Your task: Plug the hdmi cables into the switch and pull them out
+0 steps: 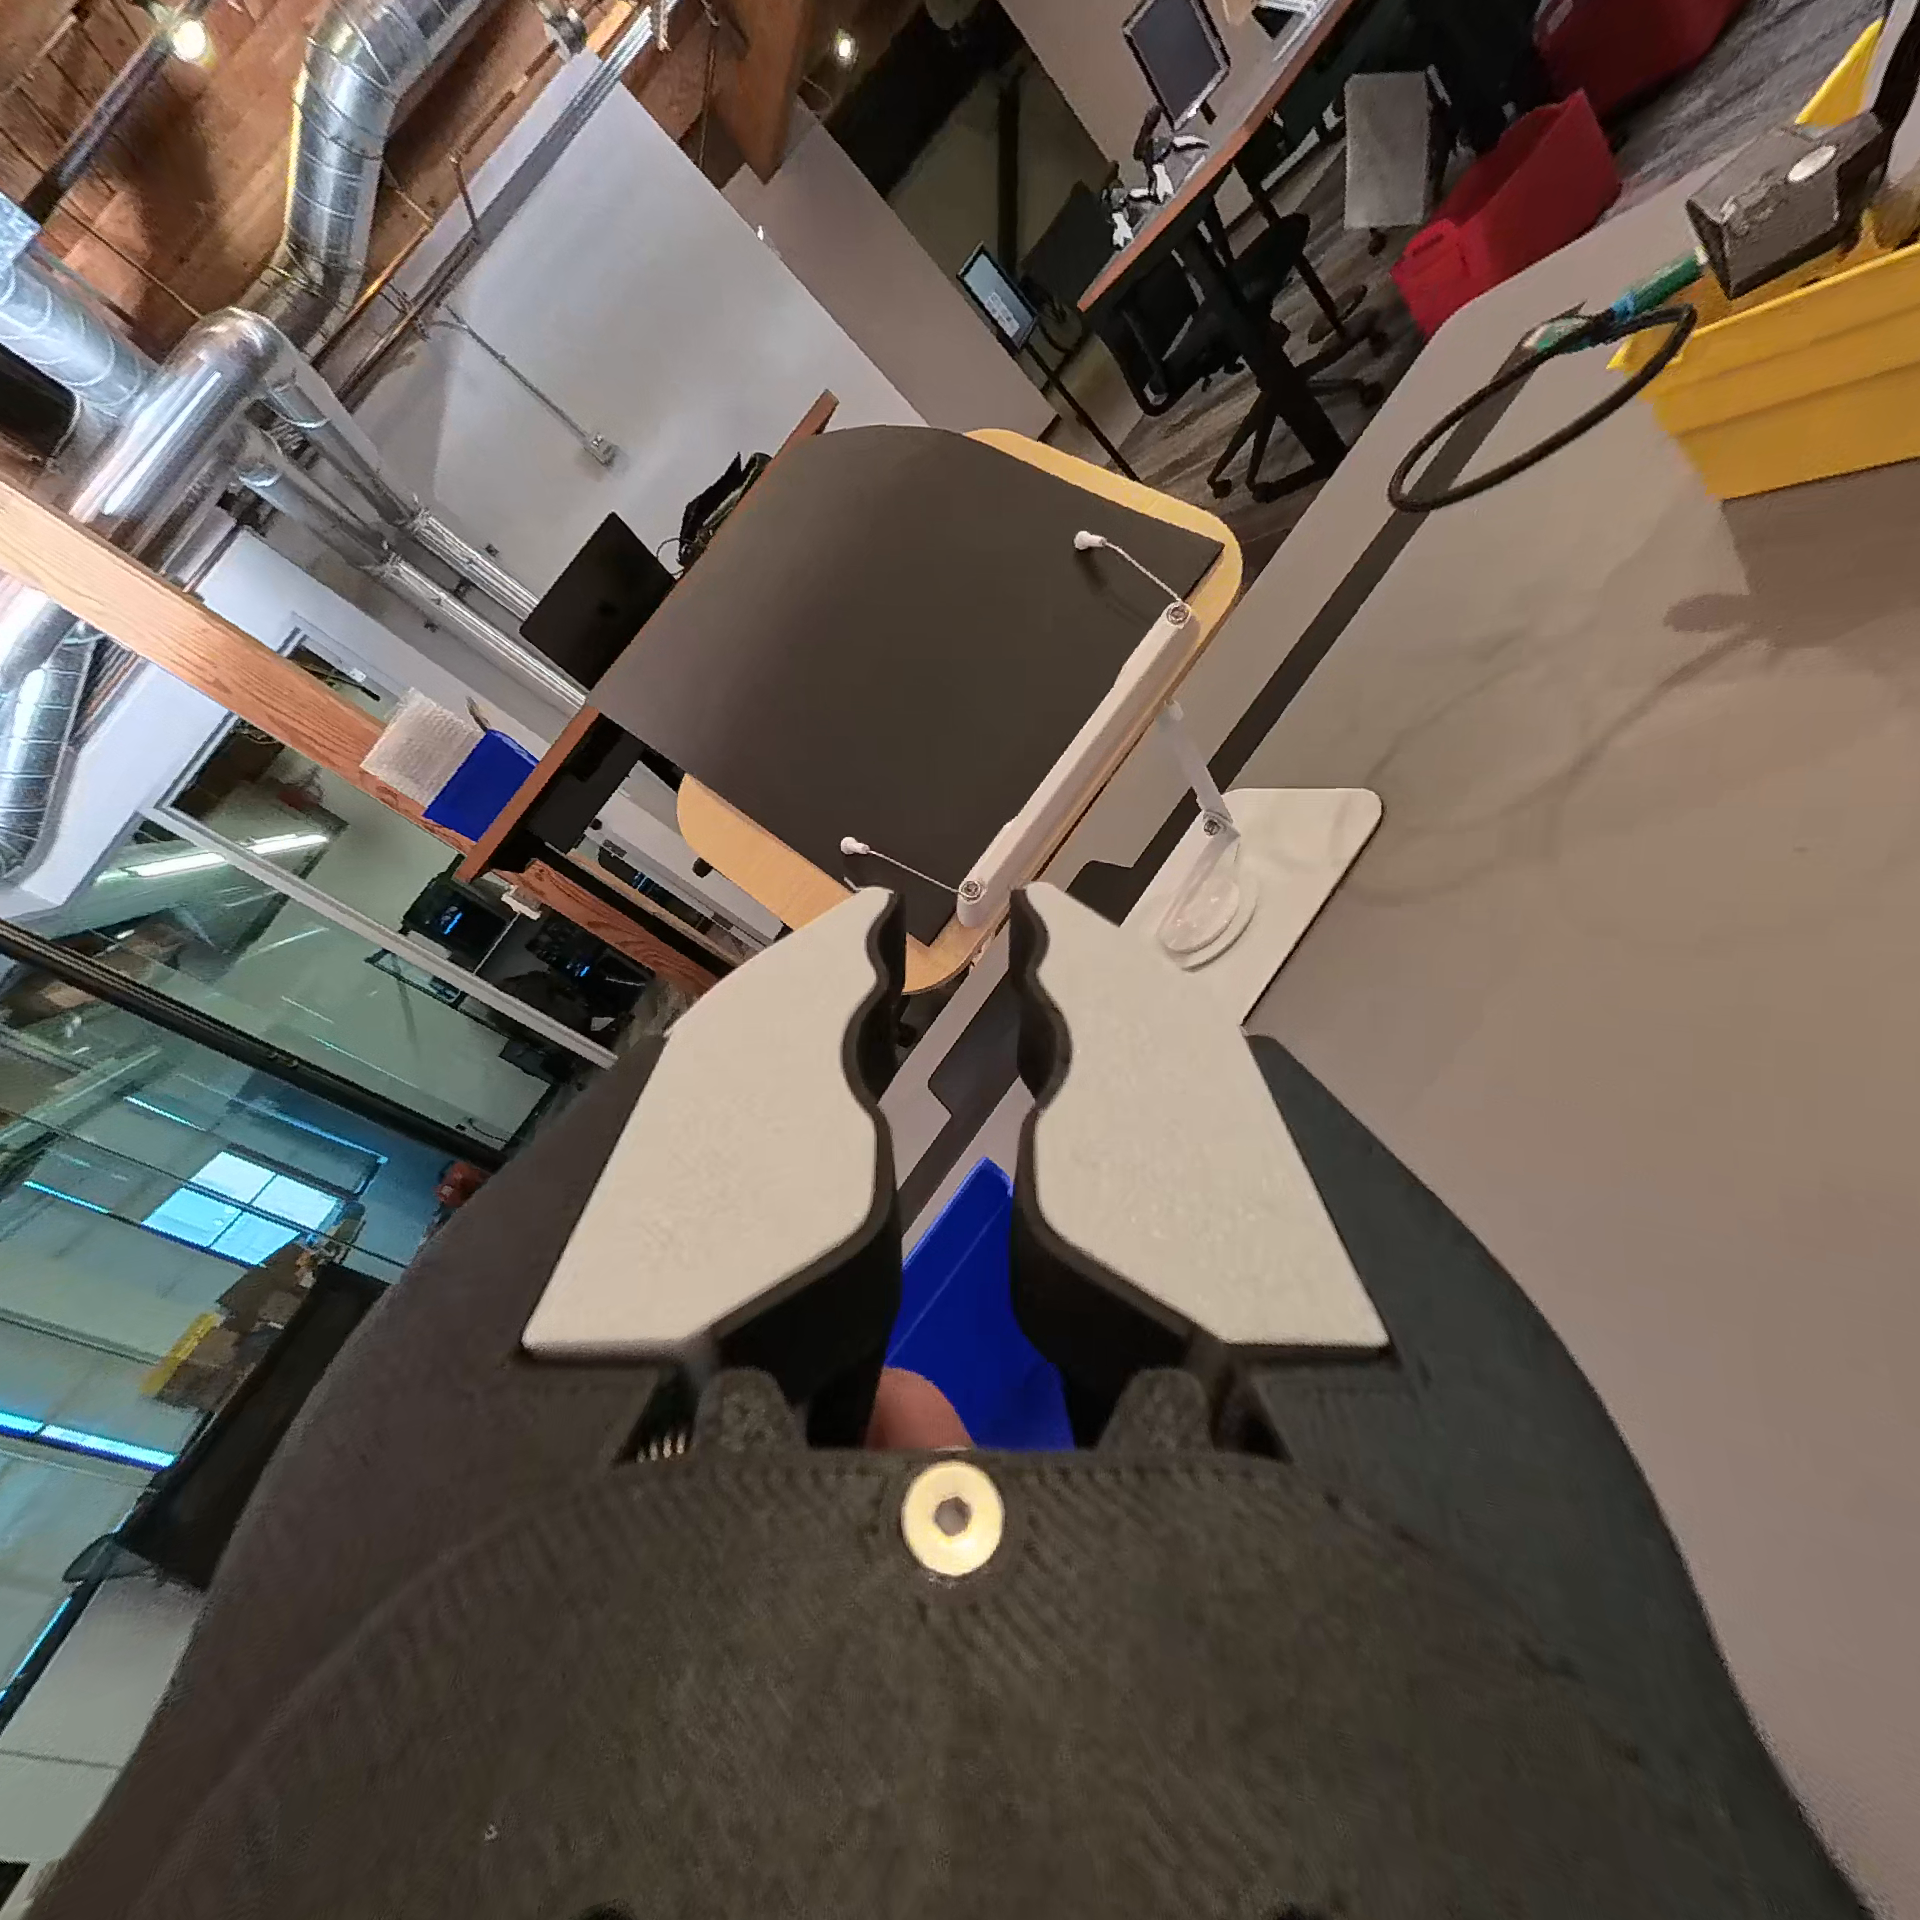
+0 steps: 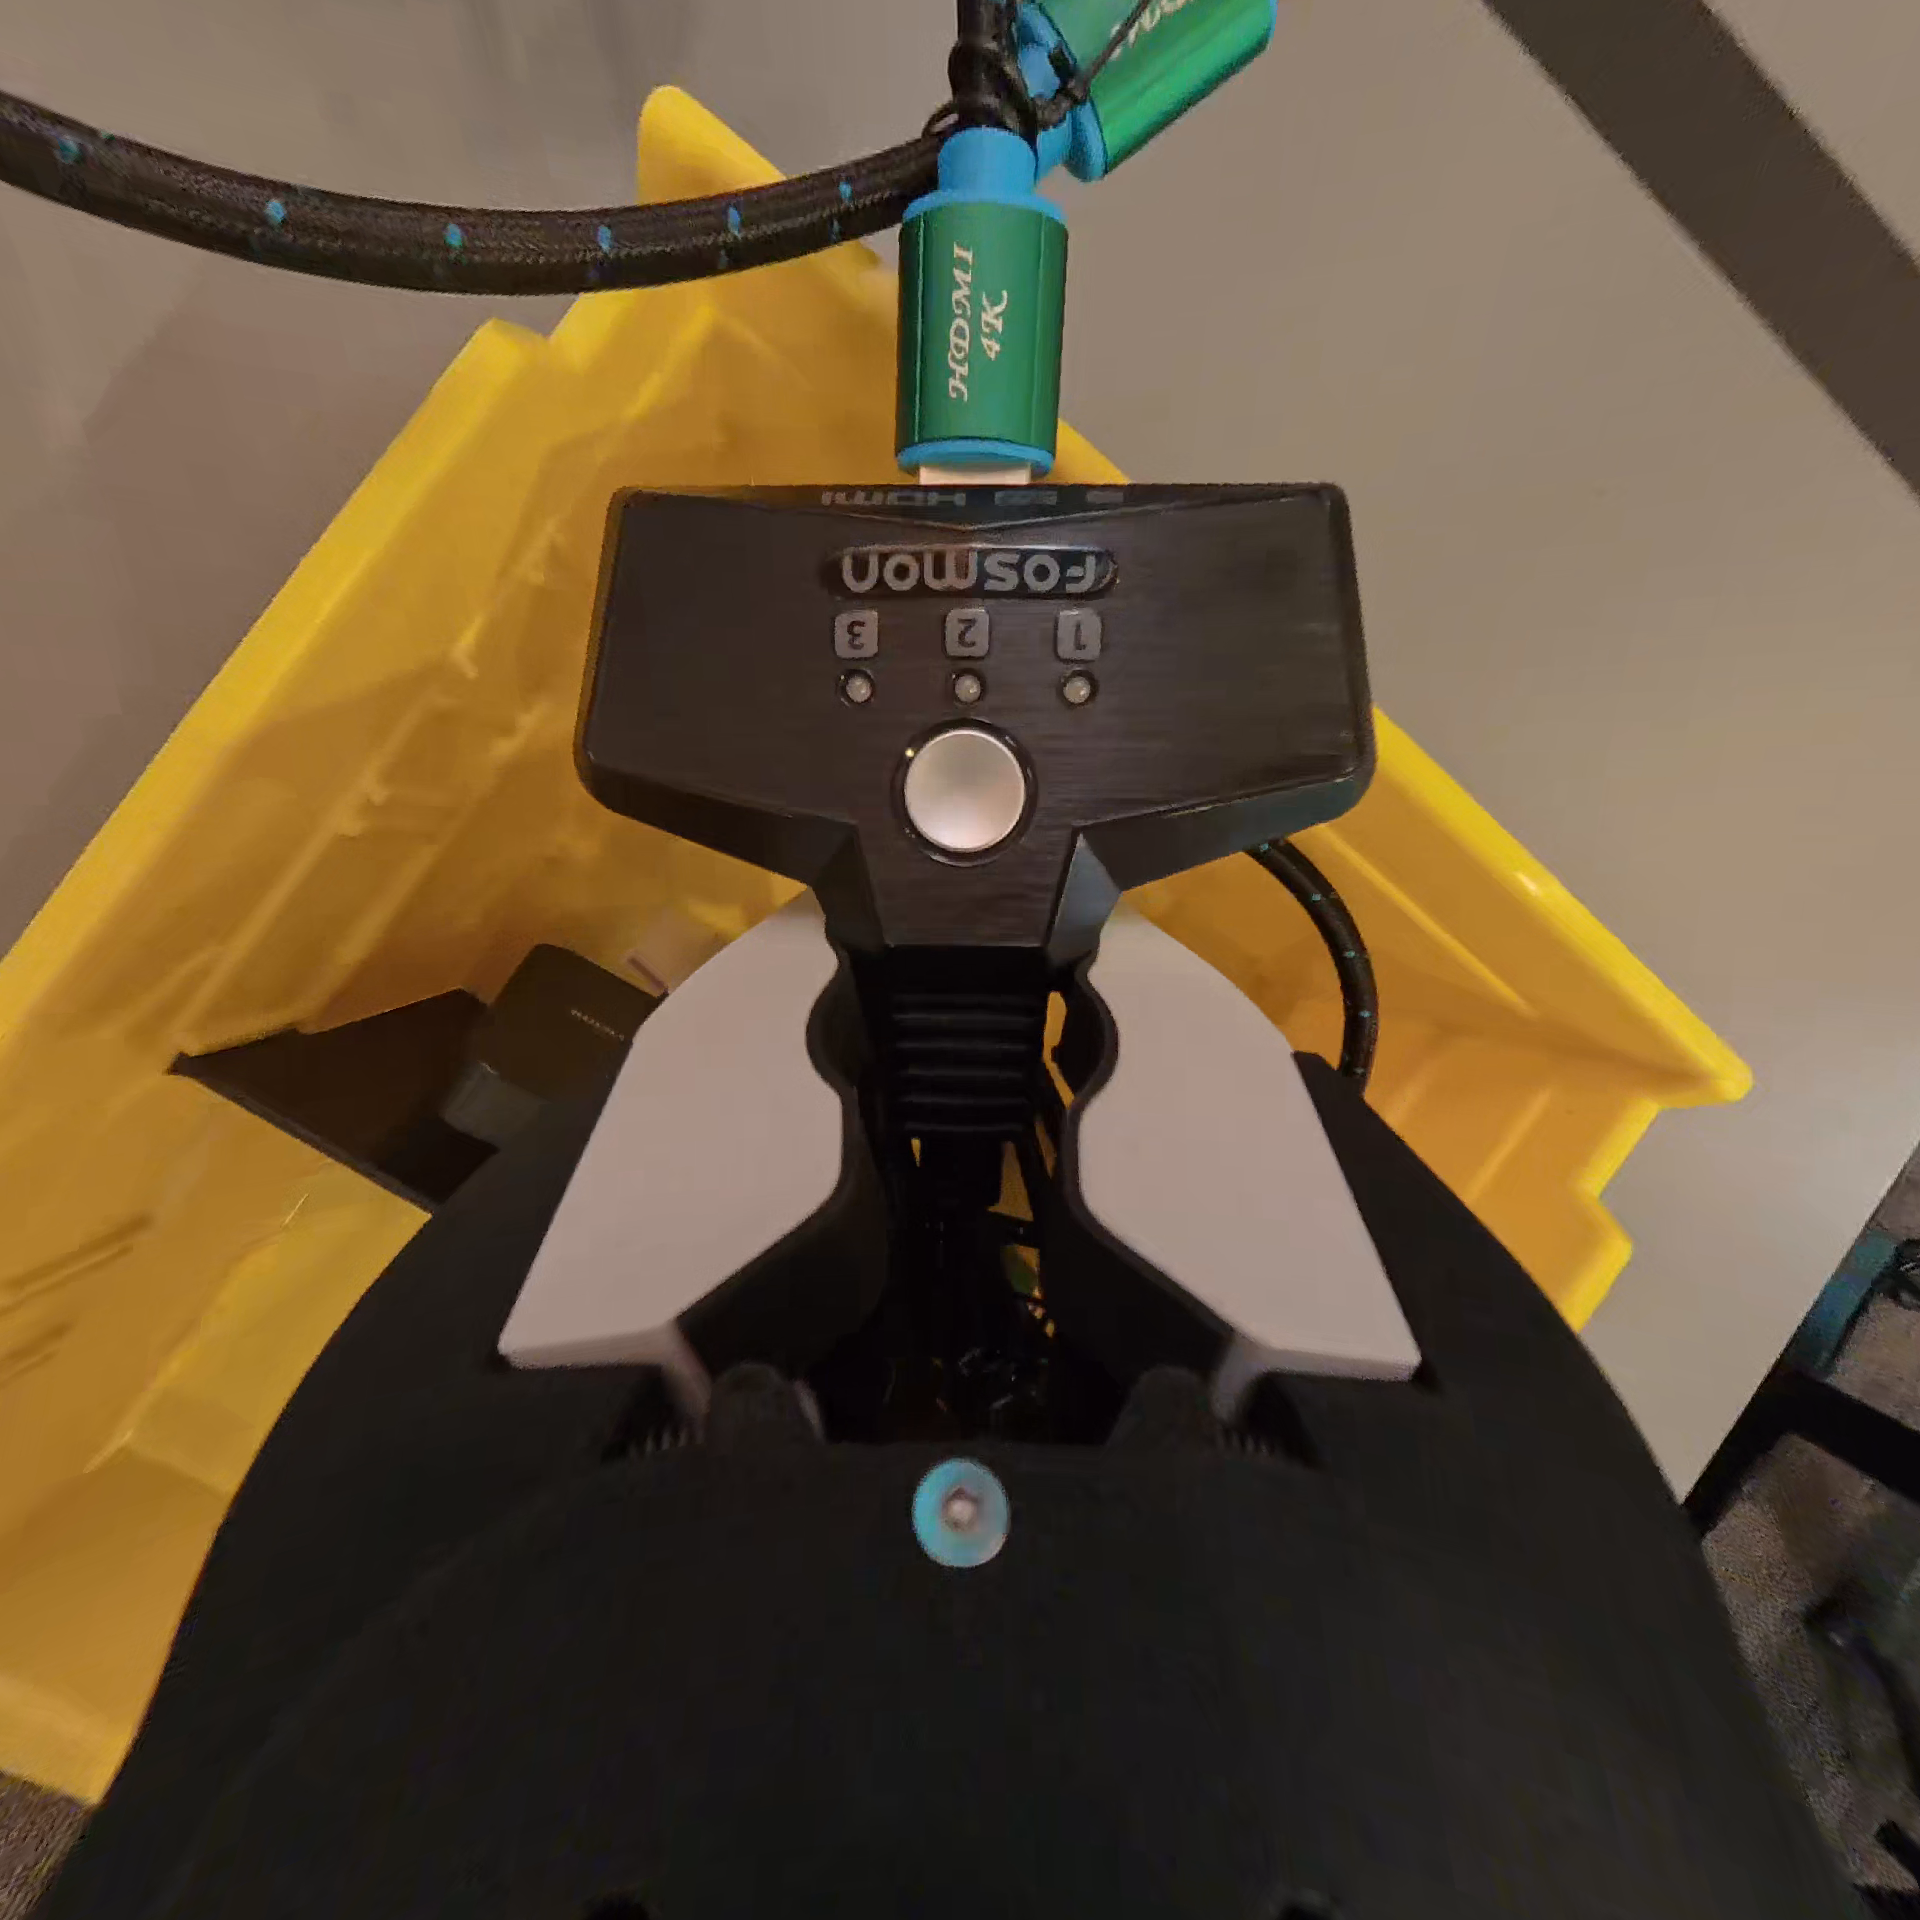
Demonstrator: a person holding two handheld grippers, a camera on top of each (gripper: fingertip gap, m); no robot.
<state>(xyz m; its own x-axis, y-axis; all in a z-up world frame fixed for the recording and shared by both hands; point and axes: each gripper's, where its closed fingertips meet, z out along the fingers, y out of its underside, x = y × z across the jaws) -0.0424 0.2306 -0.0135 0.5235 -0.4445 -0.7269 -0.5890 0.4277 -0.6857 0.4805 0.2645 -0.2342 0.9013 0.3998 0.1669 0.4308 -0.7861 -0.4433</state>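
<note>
So we've got the right gripper (image 2: 961, 1049) clamped on the ribbed neck of the black brushed-metal switch box (image 2: 971, 686), above the yellow plastic bin (image 2: 364, 727). A green HDMI plug with blue ends (image 2: 980, 343) sits in its far edge, with its black braided cable (image 2: 416, 223) trailing left. Our left gripper (image 1: 954, 956) is slightly open and holding nothing, over the grey table (image 1: 1610, 935).

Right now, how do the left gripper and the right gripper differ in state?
The left gripper holds nothing, its jaws slightly apart; the right gripper is clamped on the ribbed neck of the switch. The left points toward a black board; the right sits over yellow bins. Both have grey fingers.
</note>
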